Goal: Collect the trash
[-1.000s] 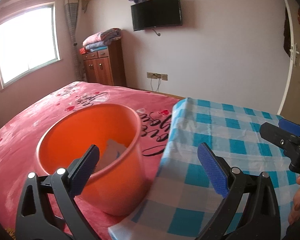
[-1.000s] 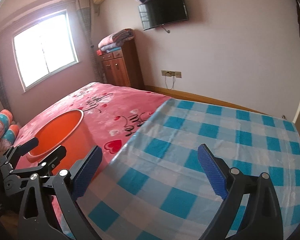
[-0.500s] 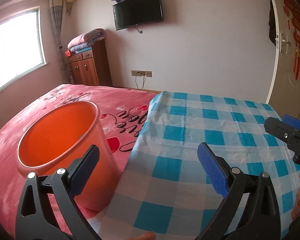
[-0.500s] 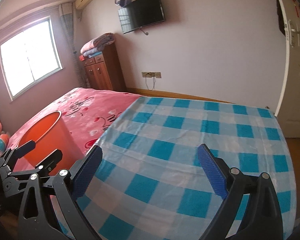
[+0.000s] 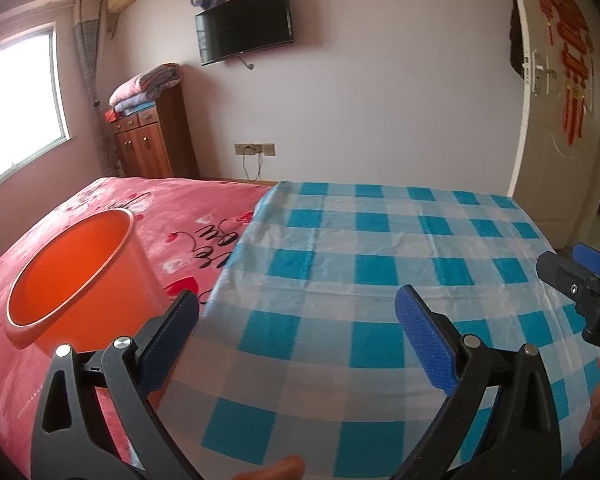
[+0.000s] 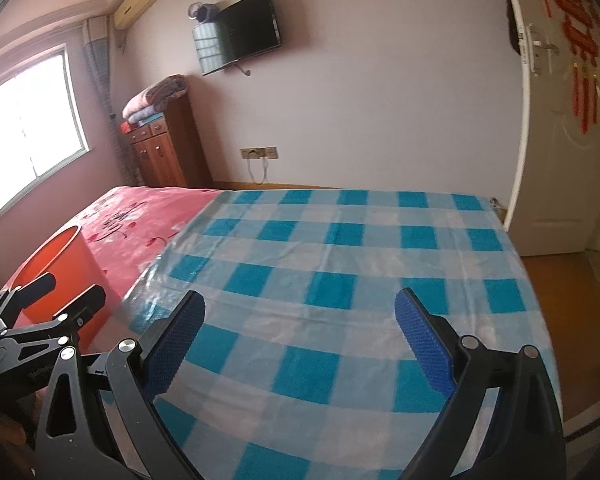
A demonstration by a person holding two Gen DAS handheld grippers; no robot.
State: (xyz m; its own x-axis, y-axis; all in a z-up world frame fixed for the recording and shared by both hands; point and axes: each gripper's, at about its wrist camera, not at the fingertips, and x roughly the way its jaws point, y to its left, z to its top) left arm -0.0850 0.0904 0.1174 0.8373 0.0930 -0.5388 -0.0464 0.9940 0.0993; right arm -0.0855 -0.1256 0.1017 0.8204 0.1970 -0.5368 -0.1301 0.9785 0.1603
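An orange plastic bucket (image 5: 80, 280) stands on the pink bedspread at the left; it also shows in the right wrist view (image 6: 60, 272). Its inside is not visible from here. My left gripper (image 5: 300, 340) is open and empty, over the blue checked cloth (image 5: 380, 264) just right of the bucket. My right gripper (image 6: 300, 340) is open and empty above the same cloth (image 6: 340, 264). No loose trash shows on the cloth. The right gripper's tip shows at the right edge of the left wrist view (image 5: 580, 280).
A pink bedspread (image 5: 160, 208) covers the bed's left half. A wooden cabinet (image 5: 152, 140) with folded blankets stands by the window. A TV (image 5: 244, 28) hangs on the far wall. A white door (image 6: 560, 120) and wooden floor (image 6: 572, 300) lie at the right.
Both grippers have swung to the right, away from the bucket and over the checked cloth. The bucket has slid to the left of both views. Both stay open.
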